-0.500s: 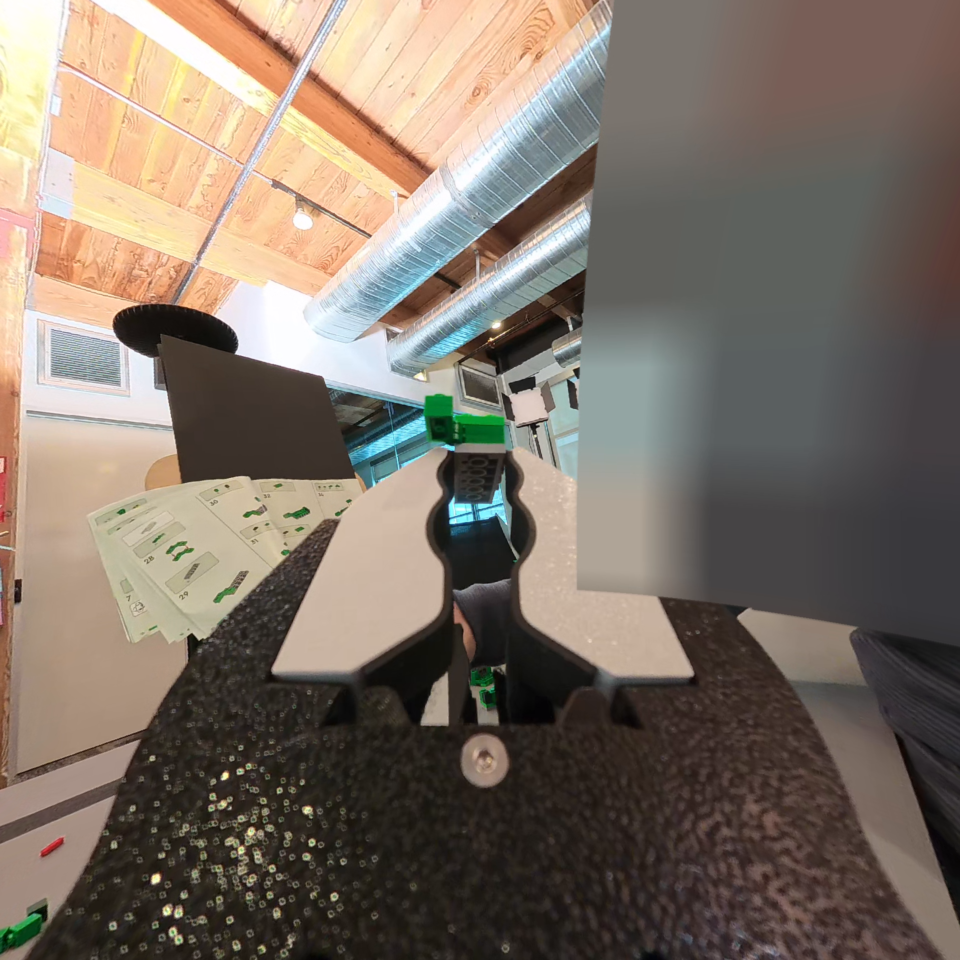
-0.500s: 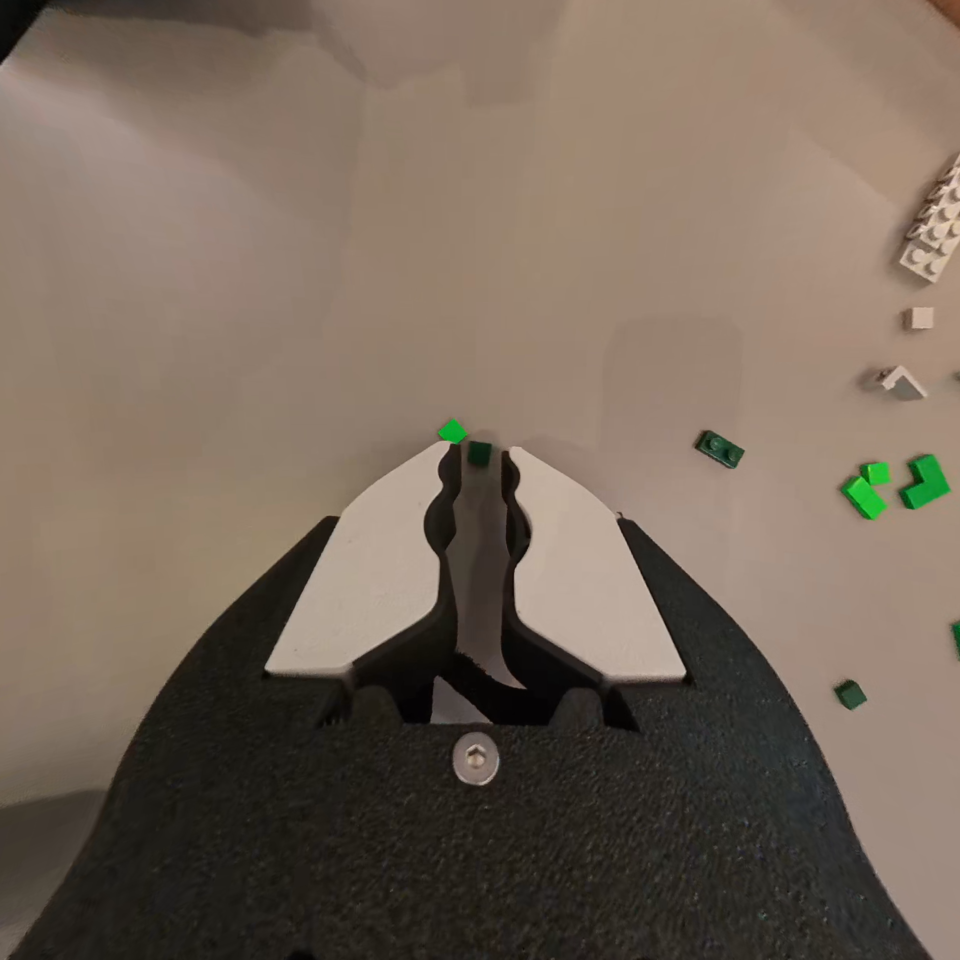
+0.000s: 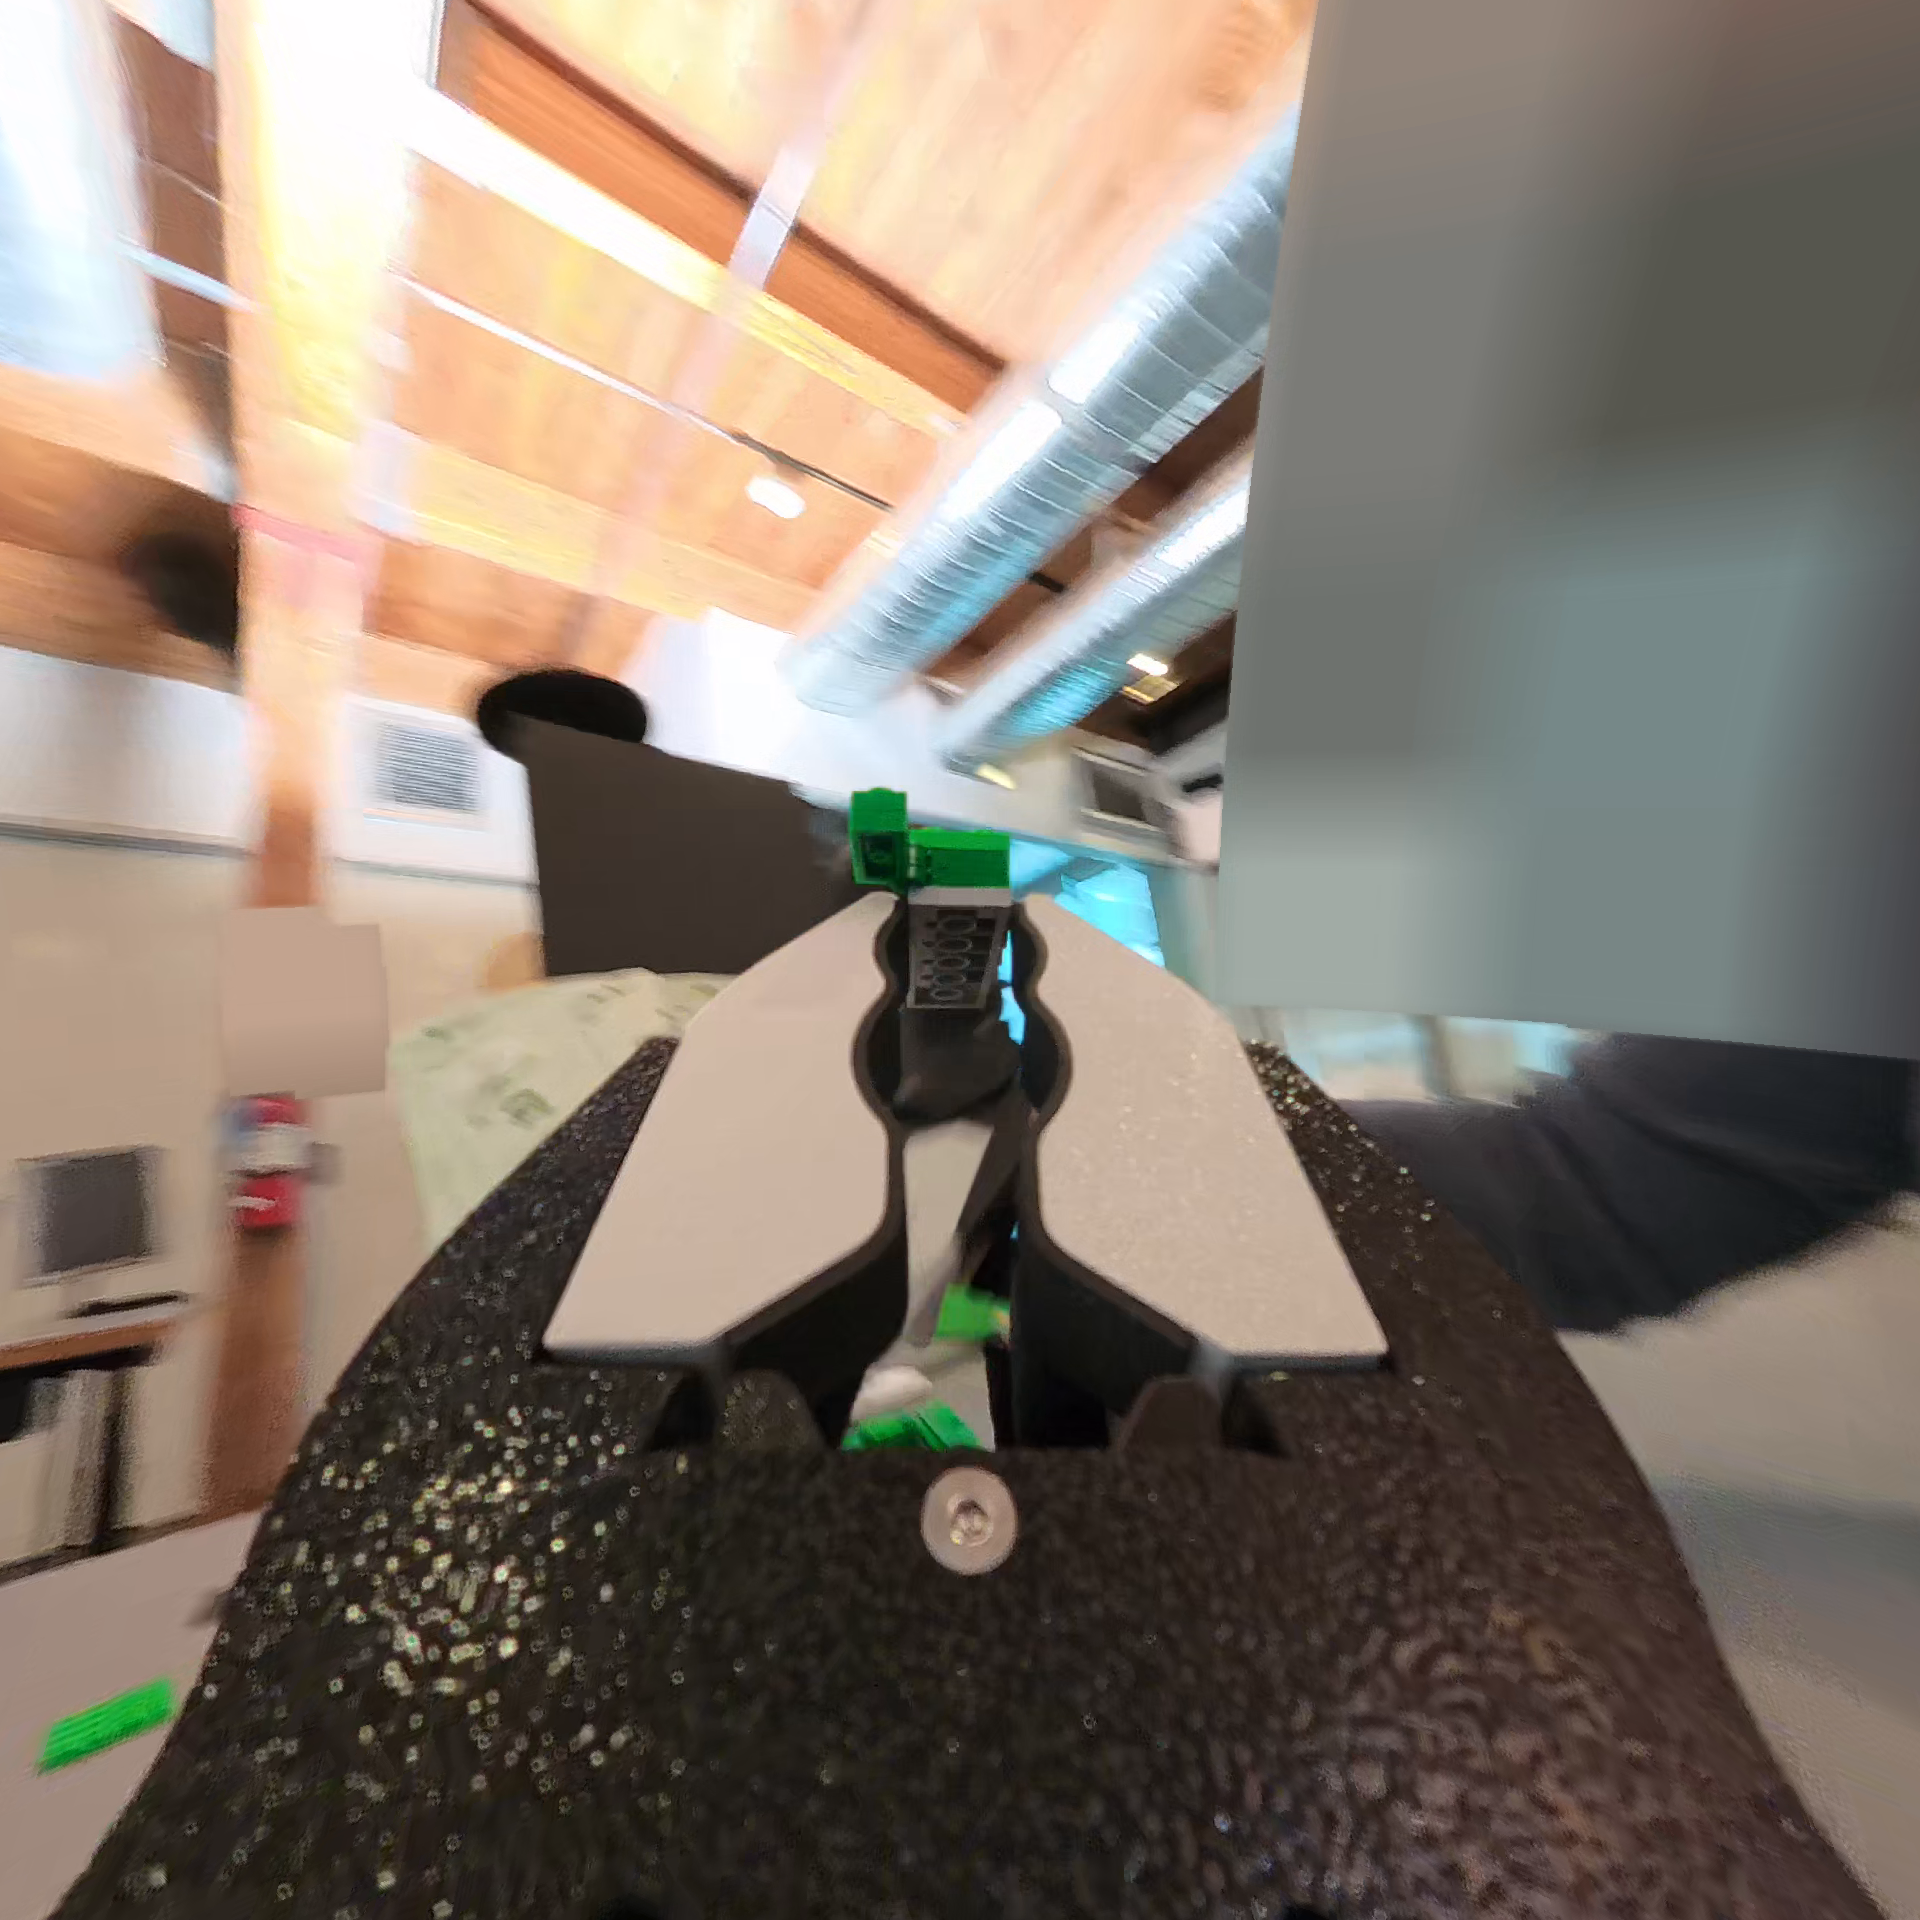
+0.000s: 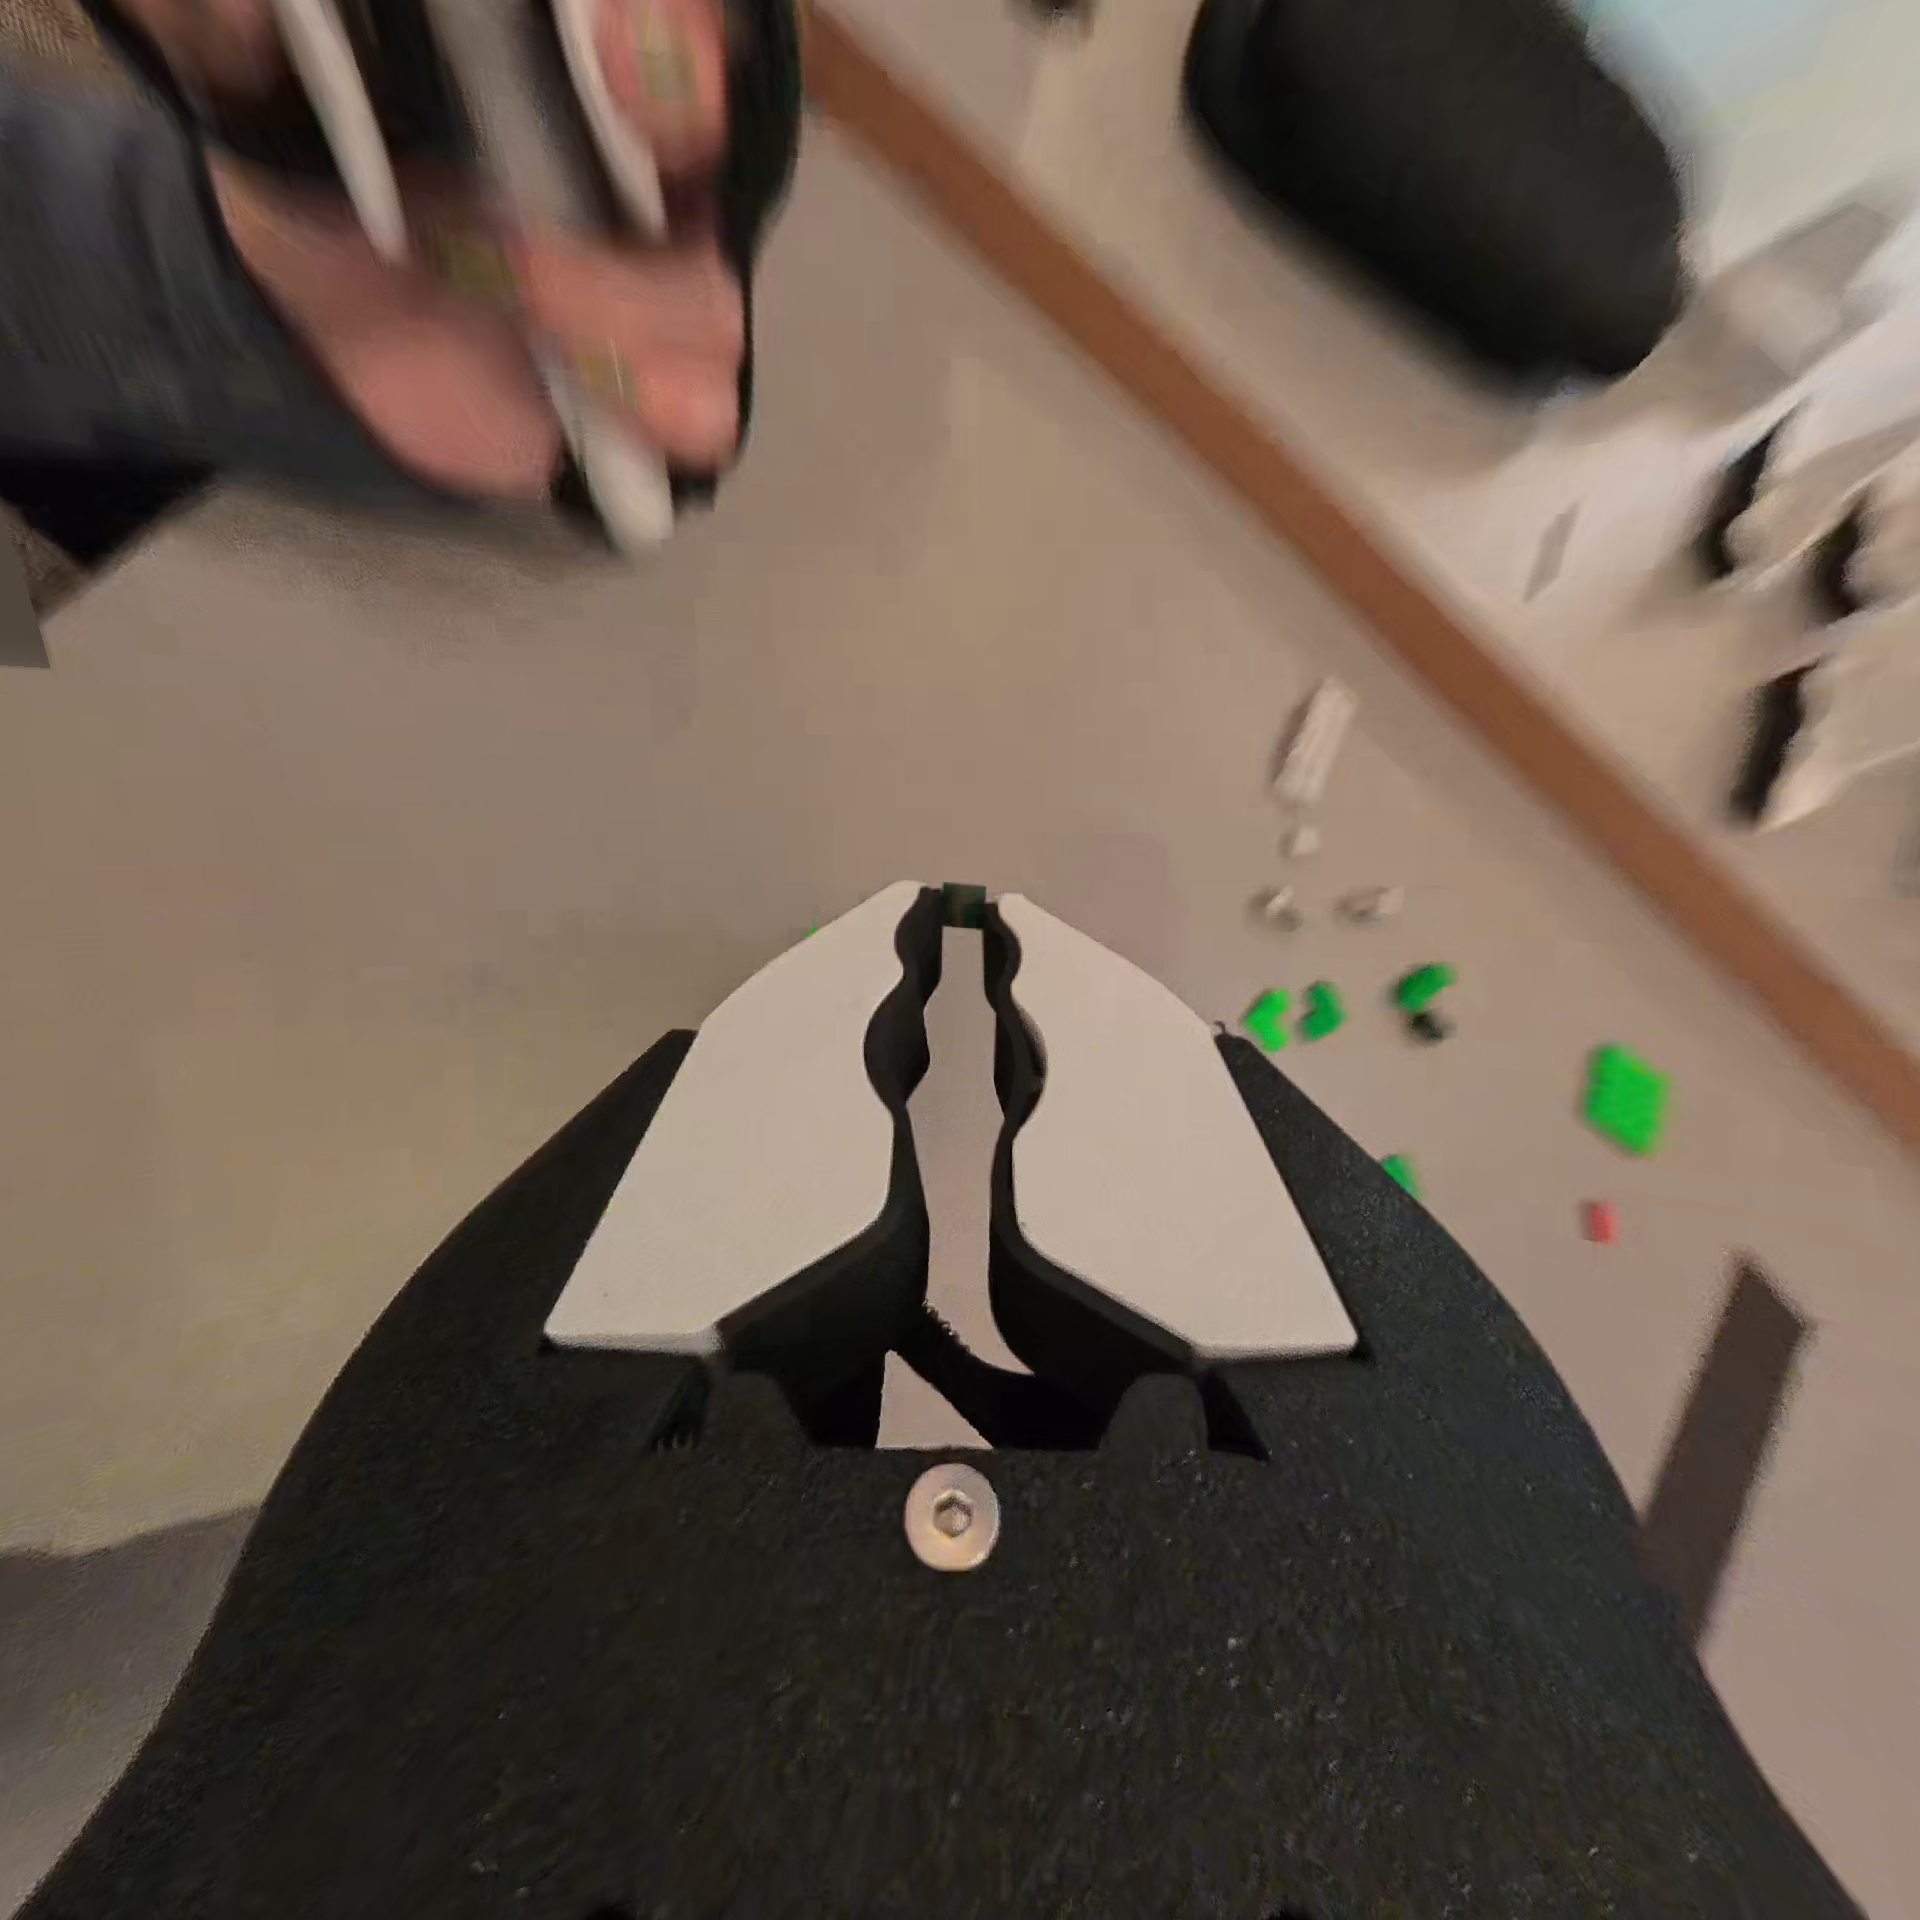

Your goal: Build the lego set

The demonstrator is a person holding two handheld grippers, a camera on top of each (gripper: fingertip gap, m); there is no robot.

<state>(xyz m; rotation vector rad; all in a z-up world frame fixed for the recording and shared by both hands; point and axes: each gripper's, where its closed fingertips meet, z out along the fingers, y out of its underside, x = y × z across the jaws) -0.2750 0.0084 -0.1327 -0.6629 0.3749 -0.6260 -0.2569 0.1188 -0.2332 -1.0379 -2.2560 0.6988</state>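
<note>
My left gripper (image 3: 954,914) is shut on a small lego build: a grey plate (image 3: 956,951) seen from its underside, with bright green pieces (image 3: 925,852) on its far end. It is held up in the air, pointing toward the ceiling. My right gripper (image 4: 961,902) is shut on a small dark green piece (image 4: 961,900) at its fingertips, lifted above the grey table (image 4: 416,883). The other gripper (image 4: 582,260) and the hand holding it show blurred at the top left of the right wrist view.
Loose bright green pieces (image 4: 1621,1096), small white pieces (image 4: 1314,738) and a red piece (image 4: 1600,1221) lie on the table to the right. The table's brown edge (image 4: 1351,540) runs diagonally. A blurred instruction booklet (image 3: 520,1070) stands at the left. Spacing between my two grippers at the tips: around 15 cm.
My right gripper has closed on the dark green piece, lifted it off the table and swung up. My left gripper has swung too; its view is now blurred, the build still held.
</note>
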